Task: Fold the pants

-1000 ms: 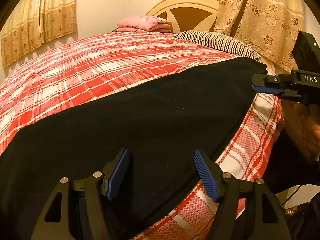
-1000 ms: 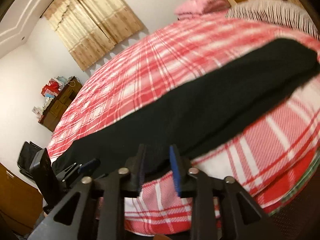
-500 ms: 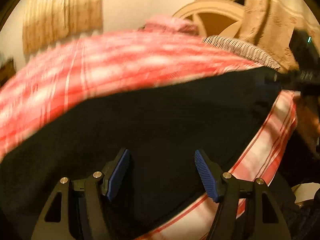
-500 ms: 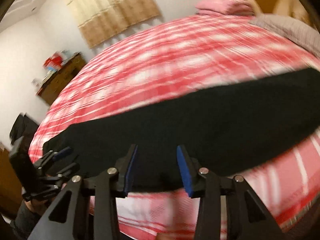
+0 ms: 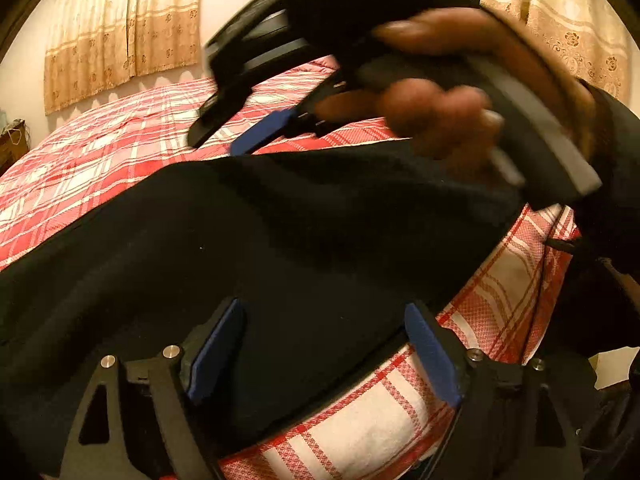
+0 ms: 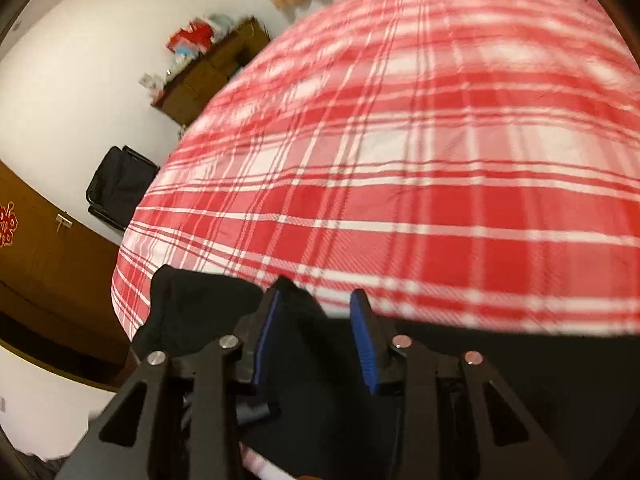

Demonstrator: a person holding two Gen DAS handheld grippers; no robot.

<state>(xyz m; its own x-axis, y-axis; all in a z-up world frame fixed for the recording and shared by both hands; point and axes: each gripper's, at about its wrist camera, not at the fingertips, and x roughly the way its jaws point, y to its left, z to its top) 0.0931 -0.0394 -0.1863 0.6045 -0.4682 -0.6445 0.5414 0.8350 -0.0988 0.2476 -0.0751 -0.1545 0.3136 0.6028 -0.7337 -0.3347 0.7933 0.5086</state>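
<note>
Tilting downward, my left claw (image 5: 324, 344) was opening wide over the black pants (image 5: 280, 232) on the plaid bed (image 5: 100, 152); my right claw (image 6: 316, 332), closing, straddled their dark fabric without pinching it.

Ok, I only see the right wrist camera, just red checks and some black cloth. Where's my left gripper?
Observer: The left gripper is over the black pants, at their near edge on the bedspread. Its jaws are opening, with cloth under the gap and nothing pinched.
Operator: Can its camera see my right one?
Observer: Yes. The right gripper hangs above the pants' far edge. Its jaws are closing, with no cloth pinched that I can see.
Operator: What's holding it?
Observer: A hand, blurred, with a dark sleeve behind it.
</note>
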